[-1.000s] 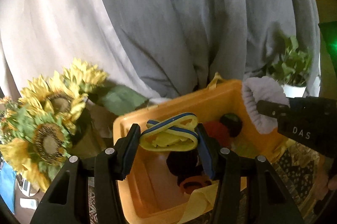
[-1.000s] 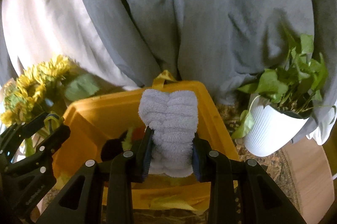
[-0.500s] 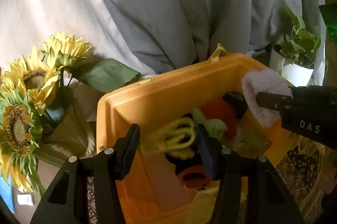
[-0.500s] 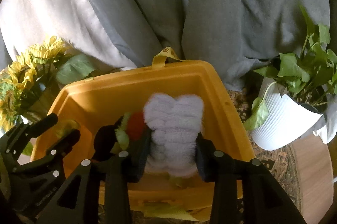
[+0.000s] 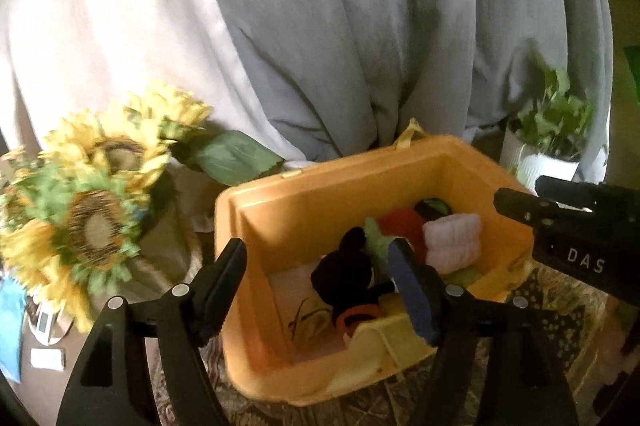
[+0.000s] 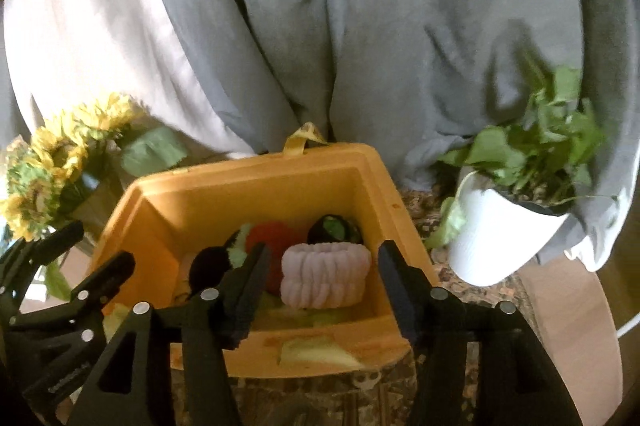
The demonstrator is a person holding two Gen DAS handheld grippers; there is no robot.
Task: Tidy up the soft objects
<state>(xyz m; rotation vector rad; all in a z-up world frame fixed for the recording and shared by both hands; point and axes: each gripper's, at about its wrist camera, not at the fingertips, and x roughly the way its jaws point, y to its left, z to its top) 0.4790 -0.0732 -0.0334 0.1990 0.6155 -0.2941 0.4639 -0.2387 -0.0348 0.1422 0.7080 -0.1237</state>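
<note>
Both loads have gone from between the jaws since a second ago: the fluffy pale wristband [image 6: 325,280] that the right claw [image 6: 320,282] was squeezing now lies loose inside the orange bin [image 6: 256,182], and the yellow-and-blue band that the left claw [image 5: 320,286] held is no longer in its jaws — where it landed cannot be made out. Both claws have just been opening; each now stands partly spread with nothing pressed between its pads, though the wristband sits below the right one's gap. It rests against the red soft toy [image 6: 276,234], near the black plush [image 5: 346,276] and a dark green-spotted piece [image 6: 334,228] at the back. Judging by this, two more soft things are stowed — the next step would be to draw both claws clear of the bin. The sunflowers [image 5: 92,210] and potted plant [image 6: 520,210] flank it untouched.
</note>
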